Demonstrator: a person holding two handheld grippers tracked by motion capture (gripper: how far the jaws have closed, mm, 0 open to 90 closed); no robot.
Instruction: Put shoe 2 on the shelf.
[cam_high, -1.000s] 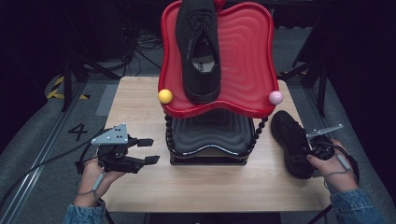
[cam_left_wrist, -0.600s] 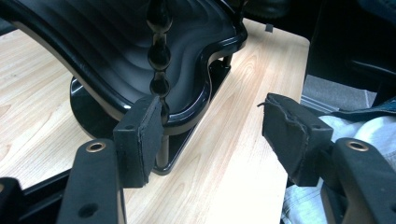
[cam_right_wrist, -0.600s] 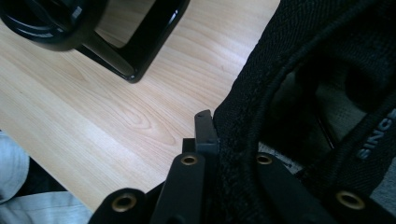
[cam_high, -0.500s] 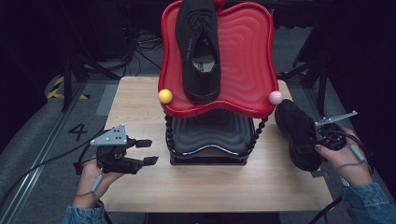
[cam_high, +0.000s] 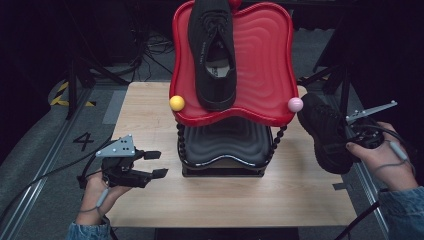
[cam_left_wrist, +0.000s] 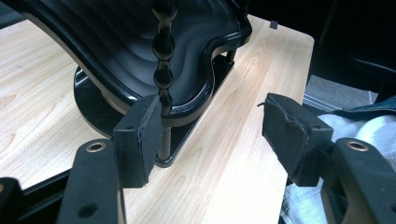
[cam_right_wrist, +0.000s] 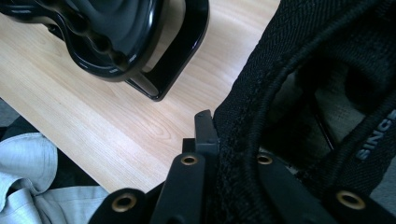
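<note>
High view: a two-tier stand sits mid-way on the wooden desk (cam_high: 150, 210), its red upper tray (cam_high: 265, 65) carrying one black shoe (cam_high: 214, 50), its black lower tray (cam_high: 225, 142) bare, with a yellow ball (cam_high: 176, 103) and a pink ball (cam_high: 295, 104) at the red tray's front corners. The left claw (cam_high: 154, 164) is held near the desk's left front edge, jaws apart, pointing at the stand. The right claw (cam_high: 350, 142) is at the desk's right edge, clamped on the collar of a second black shoe (cam_high: 325, 132), whose toe points away from the person. Left gripper view: both pads stand wide apart with nothing between them, the black tray and its beaded post just beyond. Right gripper view: the jaws pinch the shoe's knit rim, with the desk and the stand's black base beyond.
</note>
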